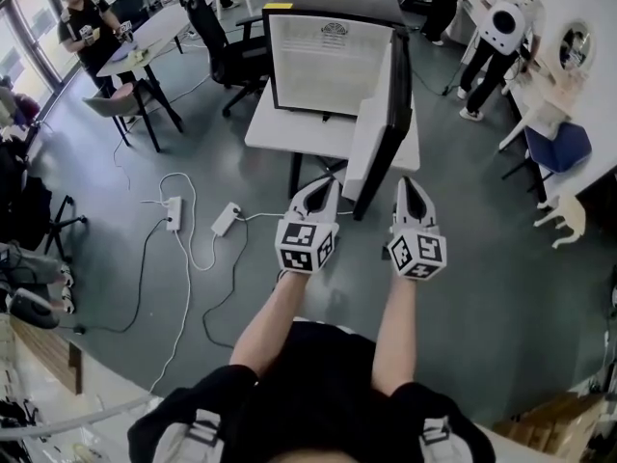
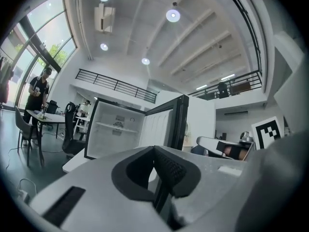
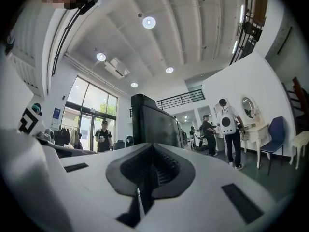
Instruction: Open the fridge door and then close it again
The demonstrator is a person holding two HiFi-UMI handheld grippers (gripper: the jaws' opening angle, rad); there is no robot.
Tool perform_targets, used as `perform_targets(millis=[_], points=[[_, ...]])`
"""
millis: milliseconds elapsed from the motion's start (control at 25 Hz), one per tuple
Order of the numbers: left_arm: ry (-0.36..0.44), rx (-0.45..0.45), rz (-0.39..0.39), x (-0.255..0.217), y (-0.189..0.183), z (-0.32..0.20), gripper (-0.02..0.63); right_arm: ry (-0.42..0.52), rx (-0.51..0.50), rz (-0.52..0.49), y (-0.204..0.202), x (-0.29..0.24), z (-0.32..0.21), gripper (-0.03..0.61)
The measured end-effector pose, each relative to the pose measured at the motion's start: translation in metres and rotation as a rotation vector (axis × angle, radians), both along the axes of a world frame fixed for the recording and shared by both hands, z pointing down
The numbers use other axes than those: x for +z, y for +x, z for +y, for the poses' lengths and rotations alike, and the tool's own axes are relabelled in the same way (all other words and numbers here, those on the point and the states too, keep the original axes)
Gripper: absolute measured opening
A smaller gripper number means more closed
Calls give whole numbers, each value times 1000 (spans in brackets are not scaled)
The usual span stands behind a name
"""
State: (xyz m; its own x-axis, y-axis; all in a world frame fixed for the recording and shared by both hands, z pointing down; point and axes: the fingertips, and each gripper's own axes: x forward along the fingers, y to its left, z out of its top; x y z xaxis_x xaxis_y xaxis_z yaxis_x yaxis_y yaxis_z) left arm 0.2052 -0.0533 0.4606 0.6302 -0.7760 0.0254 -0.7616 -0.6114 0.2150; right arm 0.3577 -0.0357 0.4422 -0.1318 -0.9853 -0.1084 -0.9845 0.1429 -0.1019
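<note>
A small black fridge (image 1: pixel 328 61) stands on a white table (image 1: pixel 280 128), its white inside facing me. Its door (image 1: pixel 386 123) is swung wide open and points edge-on toward me. My left gripper (image 1: pixel 323 189) hovers just left of the door's free edge, shut with nothing in it. My right gripper (image 1: pixel 413 186) is just right of that edge, also shut and empty. In the left gripper view, the gripper (image 2: pixel 155 150) looks at the fridge (image 2: pixel 113 129) and the door's white inner side (image 2: pixel 164 127). In the right gripper view, the gripper (image 3: pixel 153 147) faces the door's black outer side (image 3: pixel 154 124).
Power strips (image 1: pixel 225 219) and cables lie on the grey floor left of the table. A black office chair (image 1: pixel 227 41) stands behind the table's left side, and a blue chair (image 1: pixel 559 148) at the right. People (image 1: pixel 496 37) stand at the back right; another person (image 1: pixel 87 27) is at the far-left table.
</note>
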Motion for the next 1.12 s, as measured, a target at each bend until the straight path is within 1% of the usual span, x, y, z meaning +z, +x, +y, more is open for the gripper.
perform_targets(millis=[360, 440, 560, 600, 720, 800, 920, 1120], points=[[14, 47, -19, 5, 29, 8, -2, -13, 16, 23, 16, 2, 5, -3], [13, 78, -66, 11, 39, 9, -1, -15, -3, 39, 15, -1, 1, -3], [8, 131, -179, 22, 59, 10, 87, -13, -19, 82, 15, -14, -10, -3], [13, 140, -212, 24, 67, 8, 106, -12, -17, 96, 17, -21, -15, -3], [33, 151, -279, 23, 90, -2, 158, -6, -21, 123, 18, -41, -29, -3], [41, 144, -291, 21, 100, -9, 163, 2, -41, 151, 14, -52, -37, -3], [49, 133, -287, 19, 111, -16, 163, 13, -87, 207, 6, -62, -48, -3], [54, 121, -269, 17, 115, -19, 161, 55, -153, 268, -3, -78, -57, -3]])
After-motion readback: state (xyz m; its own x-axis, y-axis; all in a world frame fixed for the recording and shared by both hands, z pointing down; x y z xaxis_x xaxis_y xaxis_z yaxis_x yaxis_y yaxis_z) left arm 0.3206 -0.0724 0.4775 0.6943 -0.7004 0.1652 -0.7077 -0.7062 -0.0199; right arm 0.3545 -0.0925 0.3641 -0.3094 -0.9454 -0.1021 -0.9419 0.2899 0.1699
